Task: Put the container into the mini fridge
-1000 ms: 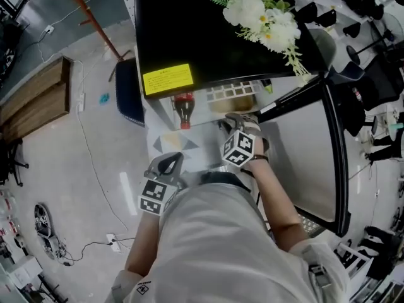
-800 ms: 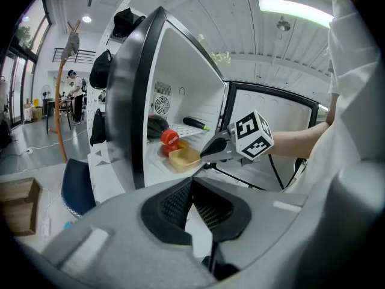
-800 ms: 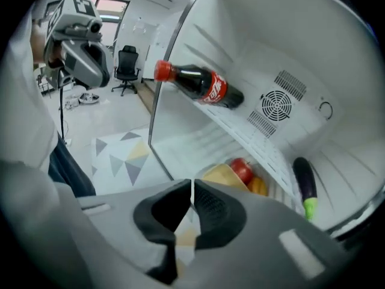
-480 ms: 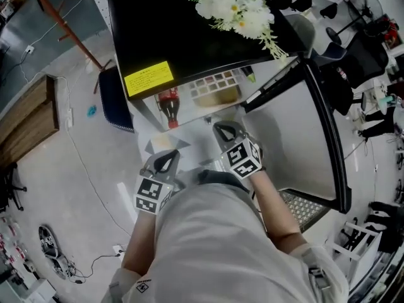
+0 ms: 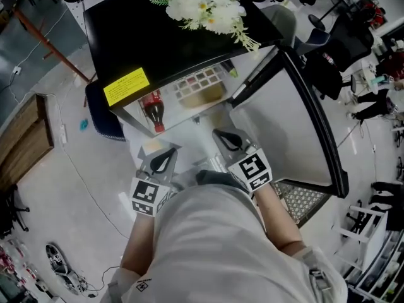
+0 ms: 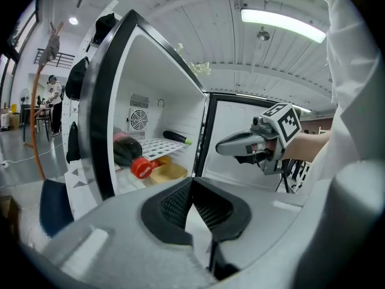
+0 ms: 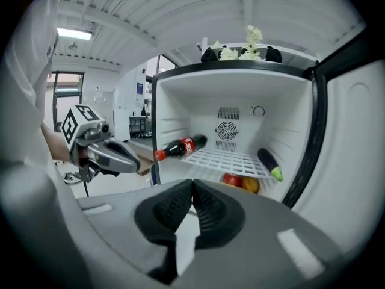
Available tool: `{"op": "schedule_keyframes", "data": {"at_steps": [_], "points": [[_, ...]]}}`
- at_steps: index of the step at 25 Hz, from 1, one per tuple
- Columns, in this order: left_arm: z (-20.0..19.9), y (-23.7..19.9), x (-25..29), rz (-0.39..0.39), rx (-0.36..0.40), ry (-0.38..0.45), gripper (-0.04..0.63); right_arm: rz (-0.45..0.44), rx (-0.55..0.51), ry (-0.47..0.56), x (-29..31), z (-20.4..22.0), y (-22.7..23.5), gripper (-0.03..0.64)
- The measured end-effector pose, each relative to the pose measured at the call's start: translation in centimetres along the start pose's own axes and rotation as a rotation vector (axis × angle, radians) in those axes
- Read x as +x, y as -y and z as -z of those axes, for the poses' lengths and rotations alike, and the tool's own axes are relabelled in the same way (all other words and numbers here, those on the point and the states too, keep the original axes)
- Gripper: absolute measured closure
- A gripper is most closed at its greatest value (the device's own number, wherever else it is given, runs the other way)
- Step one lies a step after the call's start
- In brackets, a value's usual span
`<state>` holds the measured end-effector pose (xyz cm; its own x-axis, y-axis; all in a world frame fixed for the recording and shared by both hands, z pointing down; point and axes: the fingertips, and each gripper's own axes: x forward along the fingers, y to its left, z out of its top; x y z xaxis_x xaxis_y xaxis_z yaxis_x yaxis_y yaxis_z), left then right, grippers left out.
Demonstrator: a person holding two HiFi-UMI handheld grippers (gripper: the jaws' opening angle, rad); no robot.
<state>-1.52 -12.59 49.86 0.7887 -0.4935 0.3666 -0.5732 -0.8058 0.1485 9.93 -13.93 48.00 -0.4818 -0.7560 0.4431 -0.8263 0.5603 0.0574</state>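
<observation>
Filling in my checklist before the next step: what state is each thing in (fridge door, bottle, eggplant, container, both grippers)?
Fridge door: open wide.
Cola bottle: capped, lying on its side on the wire shelf.
Eggplant: lying on the wire shelf.
Container: inside the mini fridge, below the shelf.
Left gripper: jaws shut, empty.
Right gripper: jaws shut, empty.

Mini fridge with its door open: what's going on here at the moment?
A person faces the open black mini fridge with a hand-held gripper in each hand. The left hand-held gripper and the right hand-held gripper are both shut and empty, in front of the opening. Inside, a tan plastic container sits below the white wire shelf, which carries a red-capped cola bottle and a dark purple eggplant.
</observation>
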Motion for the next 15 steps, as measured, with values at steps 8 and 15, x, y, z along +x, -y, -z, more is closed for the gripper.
{"op": "schedule_keyframes", "data": {"at_steps": [8, 15], "points": [[-2.5, 1.5, 0.6, 0.061, 0.033, 0.042, 0.586, 0.072, 0.043, 0.074, -3.5, -0.3, 0.0, 0.614], [-4.4, 2.7, 0.5, 0.087, 0.063, 0.079, 0.586, 0.085, 0.096, 0.157, -5.0, -0.7, -0.7, 0.613]]}}
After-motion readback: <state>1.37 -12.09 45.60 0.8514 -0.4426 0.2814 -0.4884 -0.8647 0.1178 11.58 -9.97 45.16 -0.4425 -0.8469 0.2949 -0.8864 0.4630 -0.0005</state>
